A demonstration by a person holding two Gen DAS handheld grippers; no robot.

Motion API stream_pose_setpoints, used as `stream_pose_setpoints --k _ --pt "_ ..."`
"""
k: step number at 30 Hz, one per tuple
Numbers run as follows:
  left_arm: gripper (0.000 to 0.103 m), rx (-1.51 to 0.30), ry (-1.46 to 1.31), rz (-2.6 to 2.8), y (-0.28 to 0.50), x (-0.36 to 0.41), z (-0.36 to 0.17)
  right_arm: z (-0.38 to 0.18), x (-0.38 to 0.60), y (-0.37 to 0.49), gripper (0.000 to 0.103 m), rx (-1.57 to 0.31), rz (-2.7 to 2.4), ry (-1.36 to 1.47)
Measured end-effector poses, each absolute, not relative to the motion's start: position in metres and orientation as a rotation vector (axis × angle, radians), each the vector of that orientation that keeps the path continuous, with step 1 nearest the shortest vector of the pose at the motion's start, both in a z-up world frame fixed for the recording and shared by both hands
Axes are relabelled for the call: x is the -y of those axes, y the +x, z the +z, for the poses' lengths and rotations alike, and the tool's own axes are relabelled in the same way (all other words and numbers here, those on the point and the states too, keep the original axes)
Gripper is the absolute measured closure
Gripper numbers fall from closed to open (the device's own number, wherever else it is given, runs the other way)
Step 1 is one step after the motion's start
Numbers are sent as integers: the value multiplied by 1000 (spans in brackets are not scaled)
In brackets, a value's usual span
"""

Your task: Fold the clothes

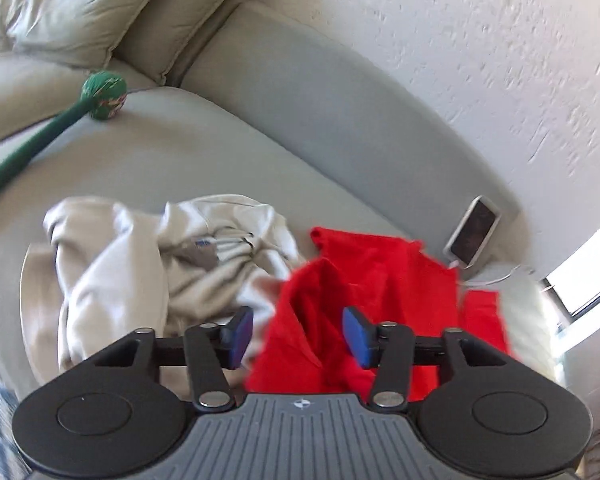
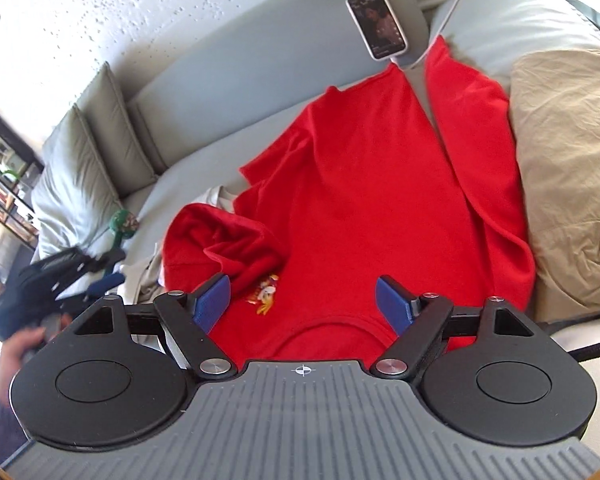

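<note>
A red shirt (image 1: 380,280) lies spread on the grey sofa seat (image 1: 204,160), with one side bunched up. My left gripper (image 1: 298,334) hovers open over that bunched edge with nothing between its blue pads. To its left lies a crumpled cream garment (image 1: 112,264). In the right wrist view the red shirt (image 2: 360,200) fills the middle, its neckline nearest me and a small print beside it. My right gripper (image 2: 304,304) stands wide open just above the chest, holding nothing. The left gripper (image 2: 110,268) shows blurred at the left, held by a person's hand (image 2: 20,348).
A phone (image 2: 378,22) on a white cable leans against the sofa back beyond the shirt. A tan pillow (image 2: 572,168) lies to the right of the shirt. A green ball on a green rope (image 1: 103,96) rests on the seat near the grey back cushions (image 2: 80,168).
</note>
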State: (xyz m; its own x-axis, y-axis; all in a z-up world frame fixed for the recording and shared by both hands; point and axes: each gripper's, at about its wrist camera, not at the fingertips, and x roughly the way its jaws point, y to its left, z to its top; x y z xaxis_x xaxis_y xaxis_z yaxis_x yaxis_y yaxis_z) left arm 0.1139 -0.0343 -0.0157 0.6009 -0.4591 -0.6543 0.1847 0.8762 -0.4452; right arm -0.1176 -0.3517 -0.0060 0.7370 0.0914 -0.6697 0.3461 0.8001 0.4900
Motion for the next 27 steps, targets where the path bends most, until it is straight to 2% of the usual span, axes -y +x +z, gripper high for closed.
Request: stream_pose_setpoints --k 1,3,11,14,22,27 --pt "56 -873 -317 -372 126 41 -21 -7 352 -116 22 -739 -146 644" --pt "68 -920 -292 -382 144 51 -30 -9 355 -114 22 -739 -147 646" --pt "77 -985 -193 -387 161 75 -54 -26 367 -106 22 -786 -174 686" --pt "94 -993 -137 -371 159 78 -59 -28 366 -108 22 -791 -175 675" --pt "99 -735 140 -414 107 91 -8 -31 369 -118 22 -800 -180 713" --pt "100 -453 335 -441 76 93 39 -33 366 -124 22 -813 -163 740"
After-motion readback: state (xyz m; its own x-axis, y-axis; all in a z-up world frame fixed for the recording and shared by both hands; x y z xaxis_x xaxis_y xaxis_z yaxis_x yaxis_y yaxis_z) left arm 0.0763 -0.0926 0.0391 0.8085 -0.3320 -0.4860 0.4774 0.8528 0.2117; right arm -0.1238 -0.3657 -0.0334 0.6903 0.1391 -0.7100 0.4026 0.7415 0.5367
